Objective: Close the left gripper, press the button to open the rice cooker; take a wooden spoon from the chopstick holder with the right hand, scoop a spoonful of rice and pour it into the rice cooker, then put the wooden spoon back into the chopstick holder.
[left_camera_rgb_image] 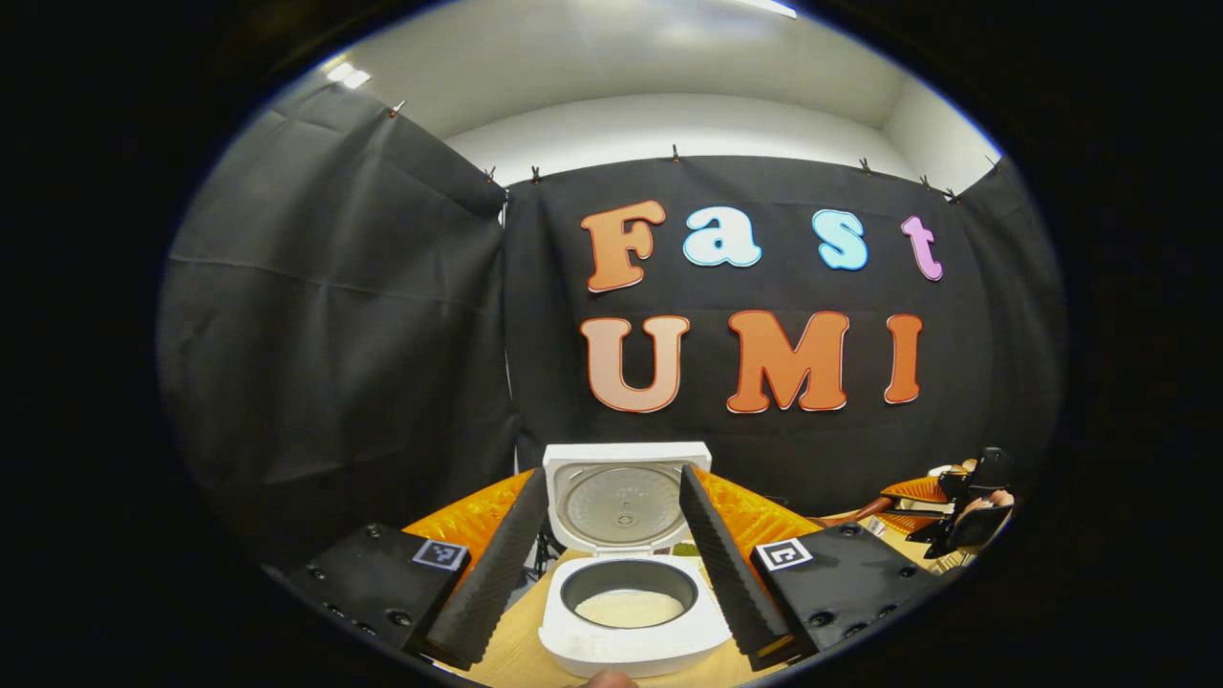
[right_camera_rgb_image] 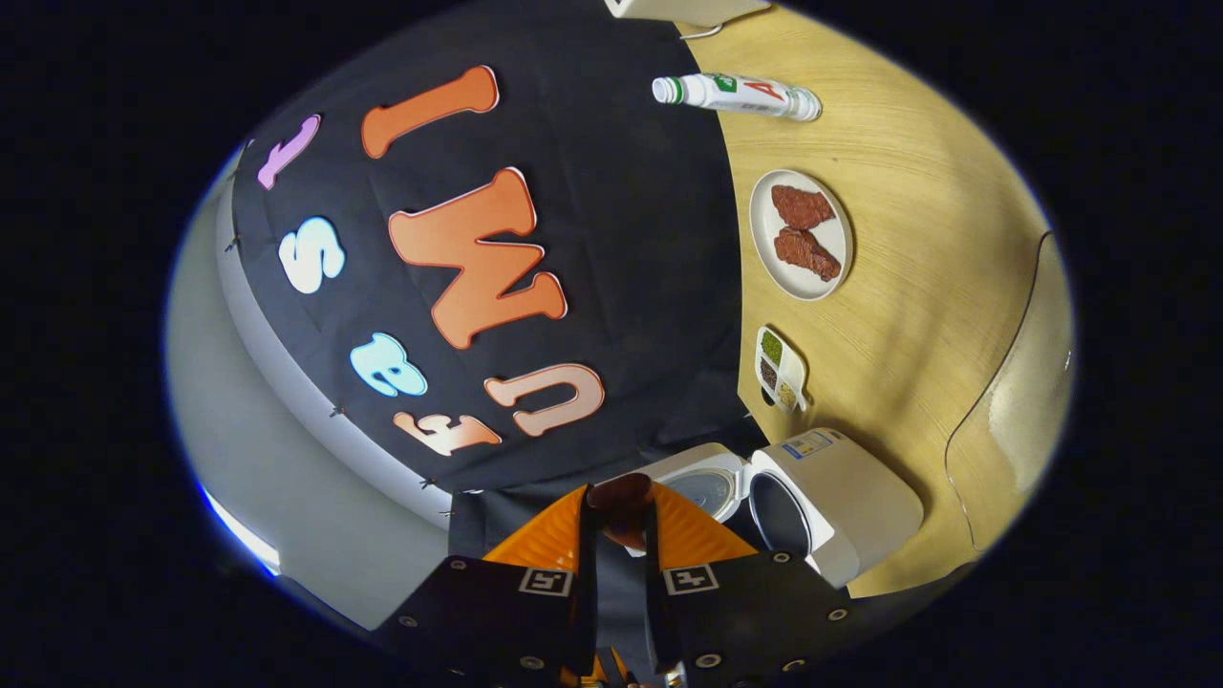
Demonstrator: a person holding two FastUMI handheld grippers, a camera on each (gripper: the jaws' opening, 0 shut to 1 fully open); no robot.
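Wooden spoon [right_camera_rgb_image: 621,502] clamped between the right gripper [right_camera_rgb_image: 621,535] fingers, long axis along them, bowl pointing forward past the tips. Rice cooker [left_camera_rgb_image: 631,612] lid open, rice inside, framed between the spread left gripper [left_camera_rgb_image: 611,583] fingers.

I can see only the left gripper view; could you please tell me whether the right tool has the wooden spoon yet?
Observer: Yes. In the right gripper view, the right tool is shut on the dark brown wooden spoon, close to the open white rice cooker.
Operator: Thank you. What else is on the table beyond the cooker?
Observer: A round white plate holding two pieces of red meat.
Operator: And is there anything past that plate?
Observer: A white plastic bottle, standing upright near the wall.
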